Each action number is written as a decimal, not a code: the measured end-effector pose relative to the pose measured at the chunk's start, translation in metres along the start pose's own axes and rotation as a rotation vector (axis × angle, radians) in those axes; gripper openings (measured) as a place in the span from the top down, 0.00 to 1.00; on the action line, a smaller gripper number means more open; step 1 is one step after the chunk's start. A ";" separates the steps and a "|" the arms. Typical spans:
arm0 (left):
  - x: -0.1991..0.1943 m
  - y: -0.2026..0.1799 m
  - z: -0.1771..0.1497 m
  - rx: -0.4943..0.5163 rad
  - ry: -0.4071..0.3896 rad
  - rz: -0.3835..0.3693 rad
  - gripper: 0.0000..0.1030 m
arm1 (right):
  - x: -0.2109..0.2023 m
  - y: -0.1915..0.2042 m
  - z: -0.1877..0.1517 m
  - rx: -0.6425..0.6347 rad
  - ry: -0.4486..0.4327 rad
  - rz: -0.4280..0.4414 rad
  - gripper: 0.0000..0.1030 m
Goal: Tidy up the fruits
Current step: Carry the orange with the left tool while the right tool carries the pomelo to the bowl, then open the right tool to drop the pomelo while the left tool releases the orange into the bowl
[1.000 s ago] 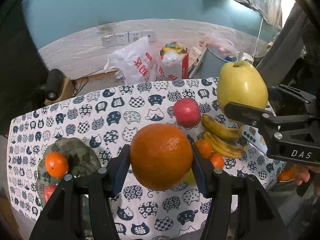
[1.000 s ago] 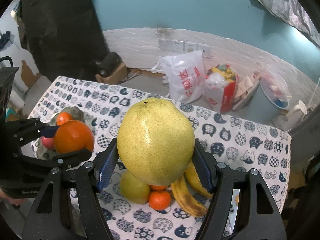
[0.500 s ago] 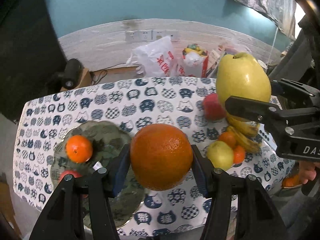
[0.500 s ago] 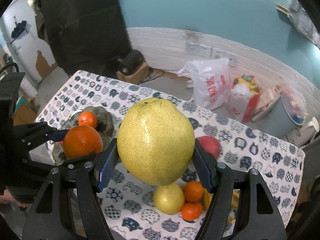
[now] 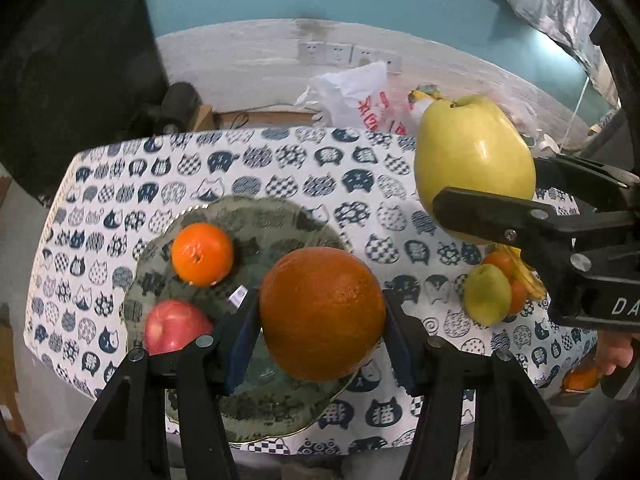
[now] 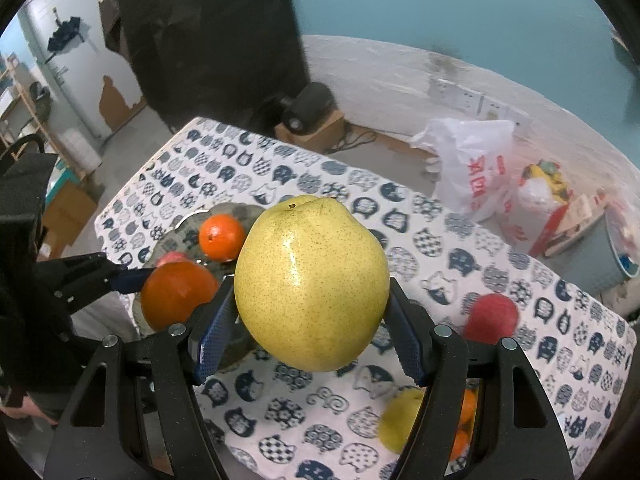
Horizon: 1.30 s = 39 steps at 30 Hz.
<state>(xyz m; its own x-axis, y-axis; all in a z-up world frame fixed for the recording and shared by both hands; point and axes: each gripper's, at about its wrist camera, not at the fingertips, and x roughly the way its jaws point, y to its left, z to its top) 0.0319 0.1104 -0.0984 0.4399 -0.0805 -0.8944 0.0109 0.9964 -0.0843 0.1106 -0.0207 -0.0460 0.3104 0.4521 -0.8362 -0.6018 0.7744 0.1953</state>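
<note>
Two fruits are sitting on the plate [image 5: 280, 216] in the left wrist view, a tangerine [image 5: 202, 254] and an apple [image 5: 174, 326], while the left gripper [image 5: 322, 320] is clamping an orange [image 5: 322, 314] above it. From the right wrist, the right gripper [image 6: 312, 320] is gripping a pear [image 6: 312, 284] over the tablecloth [image 6: 280, 184].

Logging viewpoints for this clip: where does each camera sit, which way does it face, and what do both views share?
Left wrist: sits on the left tool, looks down past its orange at the plate; the right tool's fingers and a bit of hand show.
Right wrist: sits on the right tool, looks down past its pear at the tablecloth; the left tool shows.
Shared: plate, orange, pear, white bag.
</note>
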 end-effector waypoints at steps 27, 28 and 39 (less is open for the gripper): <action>0.049 0.060 -0.049 -0.146 0.138 0.014 0.42 | 0.096 0.051 -0.005 -0.069 0.159 0.090 0.31; 0.052 0.061 -0.050 -0.153 0.148 0.013 0.42 | 0.098 0.051 -0.006 -0.069 0.164 0.092 0.31; 0.051 0.068 -0.052 -0.184 0.152 -0.009 0.43 | 0.125 0.052 -0.023 -0.077 0.231 0.100 0.31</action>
<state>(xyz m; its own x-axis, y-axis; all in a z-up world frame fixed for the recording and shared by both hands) 0.0083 0.1724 -0.1724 0.3002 -0.1063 -0.9479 -0.1562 0.9749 -0.1588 0.1012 0.0661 -0.1523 0.0753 0.4050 -0.9112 -0.6781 0.6908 0.2510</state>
